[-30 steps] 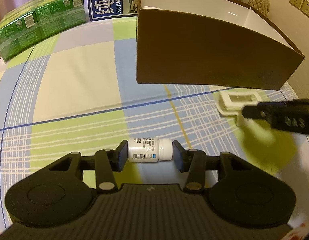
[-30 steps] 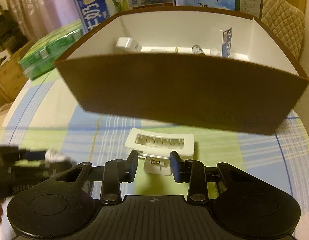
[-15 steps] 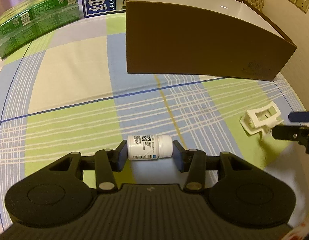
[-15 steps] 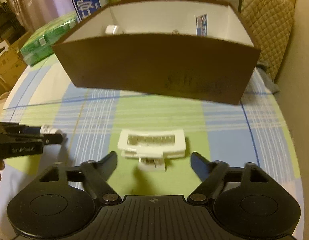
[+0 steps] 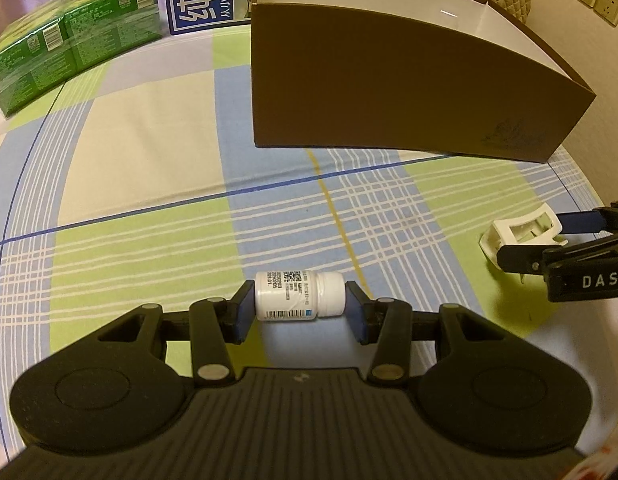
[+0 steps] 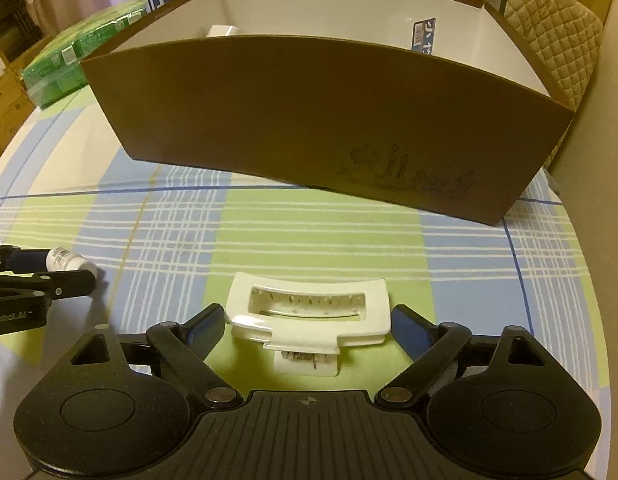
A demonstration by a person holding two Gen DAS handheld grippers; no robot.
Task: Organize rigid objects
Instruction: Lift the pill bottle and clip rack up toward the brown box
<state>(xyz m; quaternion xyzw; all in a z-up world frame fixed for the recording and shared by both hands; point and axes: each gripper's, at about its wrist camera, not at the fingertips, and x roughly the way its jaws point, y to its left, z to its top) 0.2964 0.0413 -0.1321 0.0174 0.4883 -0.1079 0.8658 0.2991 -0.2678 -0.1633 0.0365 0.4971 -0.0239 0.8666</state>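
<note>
On the checked table, the small white plastic pill bottle (image 5: 300, 295) is clamped end-to-end by the left hand-held gripper (image 5: 300, 312); the white plastic hair claw clip (image 6: 309, 318) is straddled crosswise by the wide-open, empty right hand-held gripper (image 6: 309, 326).

White bottle (image 5: 299, 296), white clip (image 6: 307, 318), brown box (image 6: 309, 120), green-blue plaid cloth (image 5: 149, 220).

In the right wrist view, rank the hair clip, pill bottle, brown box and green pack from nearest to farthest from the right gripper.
1. White hair clip, between the right gripper fingers.
2. Pill bottle, left.
3. Brown box, ahead.
4. Green pack, far left.
</note>
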